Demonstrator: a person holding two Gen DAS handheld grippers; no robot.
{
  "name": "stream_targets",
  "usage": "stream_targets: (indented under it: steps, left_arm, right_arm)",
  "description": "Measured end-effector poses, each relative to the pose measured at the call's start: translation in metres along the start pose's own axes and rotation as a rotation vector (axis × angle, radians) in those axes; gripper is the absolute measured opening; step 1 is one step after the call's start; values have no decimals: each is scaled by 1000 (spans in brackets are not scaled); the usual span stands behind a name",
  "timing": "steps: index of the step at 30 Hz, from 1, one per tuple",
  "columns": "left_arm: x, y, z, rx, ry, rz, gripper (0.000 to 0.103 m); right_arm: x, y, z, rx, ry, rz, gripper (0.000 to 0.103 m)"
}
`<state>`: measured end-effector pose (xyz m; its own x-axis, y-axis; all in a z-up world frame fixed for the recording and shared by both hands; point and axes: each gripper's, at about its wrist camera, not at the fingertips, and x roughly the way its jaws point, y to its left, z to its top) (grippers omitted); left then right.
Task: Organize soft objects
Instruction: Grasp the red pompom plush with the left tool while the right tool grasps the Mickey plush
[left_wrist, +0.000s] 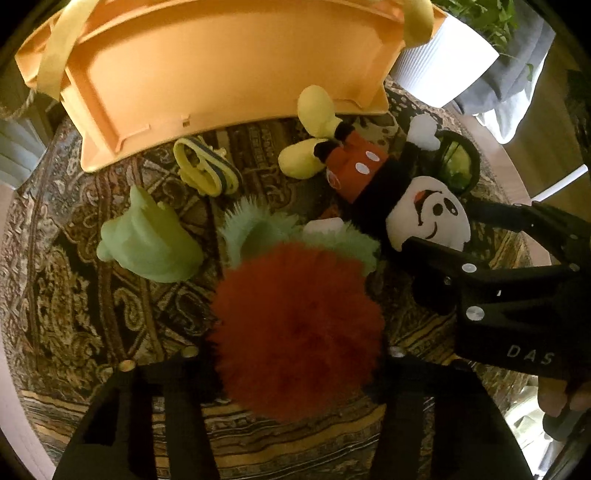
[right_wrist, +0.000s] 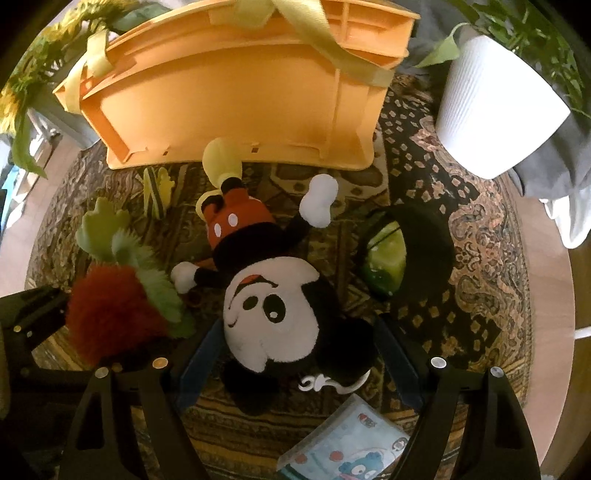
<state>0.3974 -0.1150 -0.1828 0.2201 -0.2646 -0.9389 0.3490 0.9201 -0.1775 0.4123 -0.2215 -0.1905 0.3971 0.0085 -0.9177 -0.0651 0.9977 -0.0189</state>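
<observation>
A fuzzy red plush with green leaves (left_wrist: 295, 332) sits between the fingers of my left gripper (left_wrist: 291, 354), which is closed on it; it also shows in the right wrist view (right_wrist: 110, 310). A Mickey Mouse plush (right_wrist: 273, 306) lies on its back on the patterned rug (right_wrist: 461, 258), its head between the fingers of my right gripper (right_wrist: 284, 354), which is closed on it. In the left wrist view Mickey (left_wrist: 428, 218) is at the right with my right gripper (left_wrist: 436, 225) on his head. An orange crate (left_wrist: 221, 77) with yellow straps stands behind.
A pale green soft toy (left_wrist: 151, 240) and a yellow striped strap toy (left_wrist: 207, 166) lie on the rug left of the plushes. A black ring holder with a green object (right_wrist: 388, 258), a white ribbed pot (right_wrist: 495, 107) with a plant and a printed packet (right_wrist: 351, 446) are at the right.
</observation>
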Motion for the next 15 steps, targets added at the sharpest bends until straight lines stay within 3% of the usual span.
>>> stream_targets:
  steps: [10, 15]
  left_arm:
    - [-7, 3, -3, 8, -24, -27, 41]
    - [-4, 10, 2, -12, -34, -51, 41]
  right_arm:
    - [12, 1, 4, -4, 15, -3, 83]
    - [16, 2, 4, 24, 8, 14, 68]
